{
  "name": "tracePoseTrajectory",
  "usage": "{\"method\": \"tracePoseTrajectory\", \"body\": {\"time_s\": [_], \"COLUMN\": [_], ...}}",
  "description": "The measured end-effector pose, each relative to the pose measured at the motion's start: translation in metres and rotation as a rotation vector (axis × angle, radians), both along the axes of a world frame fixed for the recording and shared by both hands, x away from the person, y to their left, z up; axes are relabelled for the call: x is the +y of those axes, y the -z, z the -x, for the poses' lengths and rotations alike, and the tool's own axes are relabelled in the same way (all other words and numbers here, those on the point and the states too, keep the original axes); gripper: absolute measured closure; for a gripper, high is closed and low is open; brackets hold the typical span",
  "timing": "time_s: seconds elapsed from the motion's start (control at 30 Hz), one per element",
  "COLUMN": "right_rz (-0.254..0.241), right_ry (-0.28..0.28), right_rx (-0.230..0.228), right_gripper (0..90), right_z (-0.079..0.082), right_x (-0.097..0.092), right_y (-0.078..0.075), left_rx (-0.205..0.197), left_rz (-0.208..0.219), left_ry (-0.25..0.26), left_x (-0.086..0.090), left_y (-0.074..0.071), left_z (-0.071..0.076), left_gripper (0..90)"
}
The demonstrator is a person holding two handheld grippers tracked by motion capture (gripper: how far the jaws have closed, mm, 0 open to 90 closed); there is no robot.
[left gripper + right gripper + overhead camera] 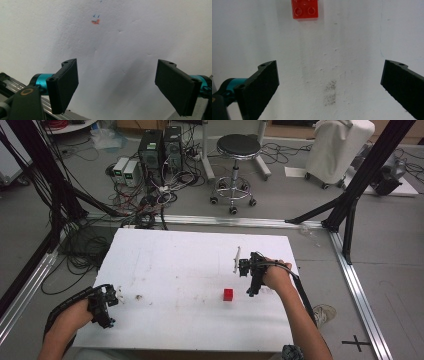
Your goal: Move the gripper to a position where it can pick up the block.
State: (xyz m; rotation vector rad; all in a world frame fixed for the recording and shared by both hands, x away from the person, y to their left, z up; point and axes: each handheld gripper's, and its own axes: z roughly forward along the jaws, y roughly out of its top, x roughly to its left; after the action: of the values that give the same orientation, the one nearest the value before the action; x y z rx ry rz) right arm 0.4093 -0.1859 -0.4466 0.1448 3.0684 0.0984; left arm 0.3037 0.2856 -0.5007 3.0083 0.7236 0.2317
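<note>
White table (190, 255) bearing one red studded brick (228, 294) right of centre, near the right gripper (253, 289) (studs legible in its own view), left gripper (106, 306) at the left edge; both jaws wide, empty.

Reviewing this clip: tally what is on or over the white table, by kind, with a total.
Red building brick: 1
Hand-held claws: 2, the left claw and the right claw, both open with nothing between the jaws
Total: 3
</note>
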Motion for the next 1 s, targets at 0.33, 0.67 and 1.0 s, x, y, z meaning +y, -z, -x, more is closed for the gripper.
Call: {"method": "tracePoseTrajectory", "body": {"time_s": [0.33,0.67,1.0], "right_rz": [-0.008,-0.011,0.002], "right_ry": [-0.016,-0.046,-0.061], "right_rx": [0.004,0.019,0.031], "right_gripper": [0.8,0.8,0.8], "right_z": [0.0,0.004,0.006], "right_x": [0.019,0.036,0.051], "right_y": [0.016,0.032,0.049], "left_rx": [0.002,0.003,0.006], "left_rz": [-0.002,-0.004,-0.002], "left_ry": [0.002,0.004,0.005], "left_x": [-0.001,-0.001,-0.002], "left_y": [0.0,0.001,0.002], "left_z": [0.0,0.0,0.0], "left_gripper": [19.2,19.3,19.3]}}
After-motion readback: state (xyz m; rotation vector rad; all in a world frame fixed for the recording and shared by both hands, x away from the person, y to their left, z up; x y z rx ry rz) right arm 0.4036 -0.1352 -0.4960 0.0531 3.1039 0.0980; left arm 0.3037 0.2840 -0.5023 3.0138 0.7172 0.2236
